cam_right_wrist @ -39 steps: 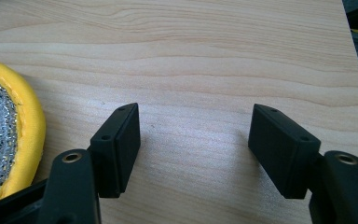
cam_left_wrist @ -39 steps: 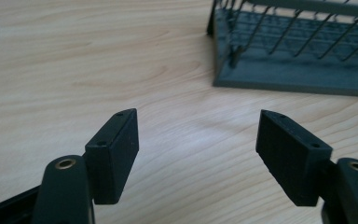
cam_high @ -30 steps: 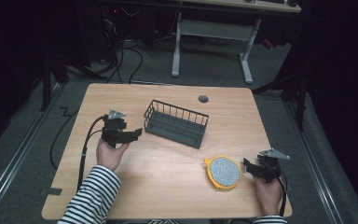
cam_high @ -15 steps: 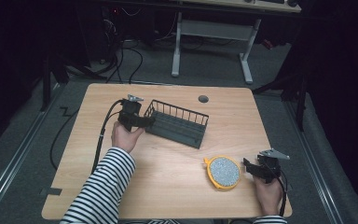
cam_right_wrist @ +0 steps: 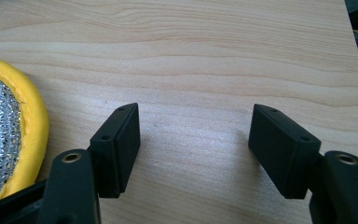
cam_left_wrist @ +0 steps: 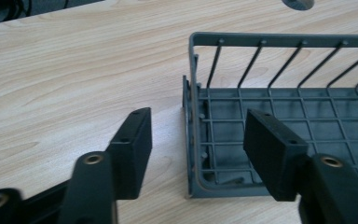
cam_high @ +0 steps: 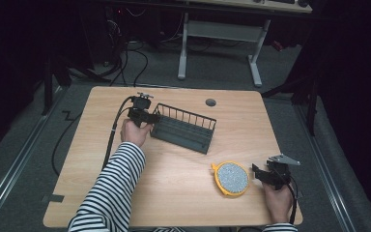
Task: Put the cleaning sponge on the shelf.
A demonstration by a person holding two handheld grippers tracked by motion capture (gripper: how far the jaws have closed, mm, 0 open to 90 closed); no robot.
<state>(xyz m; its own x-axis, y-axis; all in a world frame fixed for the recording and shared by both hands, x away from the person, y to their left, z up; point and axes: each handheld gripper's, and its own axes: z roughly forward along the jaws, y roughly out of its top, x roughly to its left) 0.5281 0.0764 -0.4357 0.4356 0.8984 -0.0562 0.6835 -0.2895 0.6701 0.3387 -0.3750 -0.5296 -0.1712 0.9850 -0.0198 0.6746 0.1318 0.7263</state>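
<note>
Left gripper (cam_left_wrist: 196, 140) closing astride dark wire basket's (cam_left_wrist: 279, 121) end wall, pads apart

High view looks forward and down over the whole table (cam_high: 174, 193). Left gripper view sits close, low, facing the wire rack (cam_left_wrist: 279, 116); the high view shares that rack (cam_high: 183, 128). Right gripper view close over tabletop, yellow-rimmed scourer (cam_right_wrist: 9, 130) at edge.

The dark grey wire rack (cam_high: 183, 129) sits upright on the wooden table, slightly left of centre in the high view, its long axis running from upper left to lower right. It has a grid floor, a low solid rim and a taller railing of thin bars along its far side. Its left end wall (cam_left_wrist: 192, 135) stands between two black jaws, touching neither.
</note>
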